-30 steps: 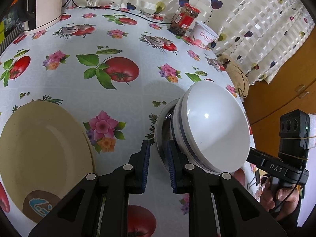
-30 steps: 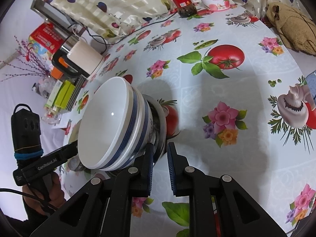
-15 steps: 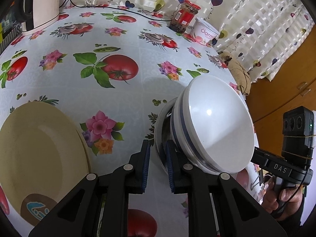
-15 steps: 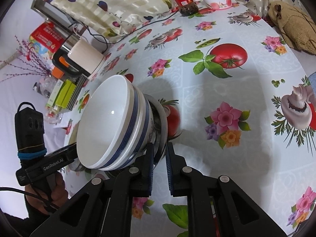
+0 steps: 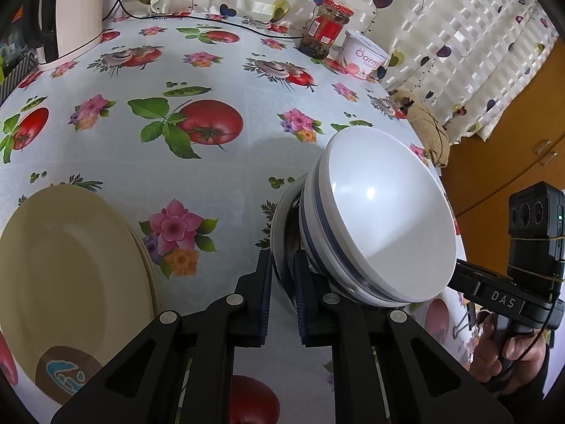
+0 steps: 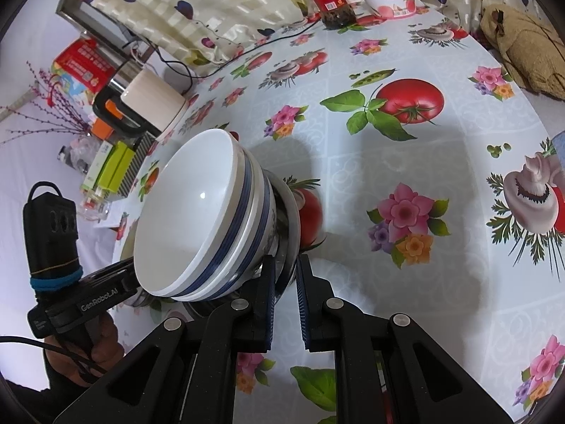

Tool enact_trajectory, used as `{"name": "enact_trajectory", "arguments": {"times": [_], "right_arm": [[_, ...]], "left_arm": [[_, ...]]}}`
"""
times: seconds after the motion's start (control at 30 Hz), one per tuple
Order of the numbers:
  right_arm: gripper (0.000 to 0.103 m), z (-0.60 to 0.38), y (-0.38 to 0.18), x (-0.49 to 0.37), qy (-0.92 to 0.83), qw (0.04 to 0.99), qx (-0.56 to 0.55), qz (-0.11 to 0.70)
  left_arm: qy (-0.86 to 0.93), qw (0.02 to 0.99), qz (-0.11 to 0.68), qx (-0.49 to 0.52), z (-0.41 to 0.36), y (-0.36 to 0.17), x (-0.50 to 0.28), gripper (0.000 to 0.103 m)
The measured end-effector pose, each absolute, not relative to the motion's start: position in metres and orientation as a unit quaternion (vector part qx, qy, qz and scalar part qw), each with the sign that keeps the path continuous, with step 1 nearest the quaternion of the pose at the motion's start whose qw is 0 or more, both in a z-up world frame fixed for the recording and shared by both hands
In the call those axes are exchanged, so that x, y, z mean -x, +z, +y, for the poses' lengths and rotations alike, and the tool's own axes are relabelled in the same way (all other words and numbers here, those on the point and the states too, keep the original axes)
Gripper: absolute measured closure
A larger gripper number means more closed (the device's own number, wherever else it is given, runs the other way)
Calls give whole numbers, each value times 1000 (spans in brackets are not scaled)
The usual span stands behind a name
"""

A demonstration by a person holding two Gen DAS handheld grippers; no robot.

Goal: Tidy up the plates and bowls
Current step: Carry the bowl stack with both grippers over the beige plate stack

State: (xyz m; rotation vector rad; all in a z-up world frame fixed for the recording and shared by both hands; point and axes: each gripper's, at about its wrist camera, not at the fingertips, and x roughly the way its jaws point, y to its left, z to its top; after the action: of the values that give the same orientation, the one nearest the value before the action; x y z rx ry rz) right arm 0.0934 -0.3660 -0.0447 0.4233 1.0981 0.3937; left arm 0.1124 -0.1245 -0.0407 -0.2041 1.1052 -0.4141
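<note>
At the bottom centre of the left wrist view, the left hand-held gripper (image 5: 283,275) is seen clenched on the rim of a steel plate (image 5: 280,226), on which stacked white bowls (image 5: 381,226) with blue bands are carried, tilted, at centre right. In the right wrist view the right hand-held gripper (image 6: 285,284) is likewise clamped on the opposite rim of the same steel plate (image 6: 291,219), with the stacked white bowls (image 6: 197,219) left of centre. A cream plate (image 5: 70,275) is laid on the patterned tabletop (image 5: 212,176) at lower left of the left view. Farther back, at upper right, a red-labelled jar (image 5: 326,30) and a yogurt tub (image 5: 363,56) are placed before the curtain (image 5: 441,17).
</note>
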Motion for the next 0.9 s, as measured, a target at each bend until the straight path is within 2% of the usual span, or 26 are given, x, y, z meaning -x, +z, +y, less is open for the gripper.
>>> {"name": "enact_trajectory", "arguments": {"times": [0.9], "right_arm": [[91,-370,-44,-91,191,810,-205,516]], "left_arm": [[-203,827,517,89,-125,-42,-110,91]]}}
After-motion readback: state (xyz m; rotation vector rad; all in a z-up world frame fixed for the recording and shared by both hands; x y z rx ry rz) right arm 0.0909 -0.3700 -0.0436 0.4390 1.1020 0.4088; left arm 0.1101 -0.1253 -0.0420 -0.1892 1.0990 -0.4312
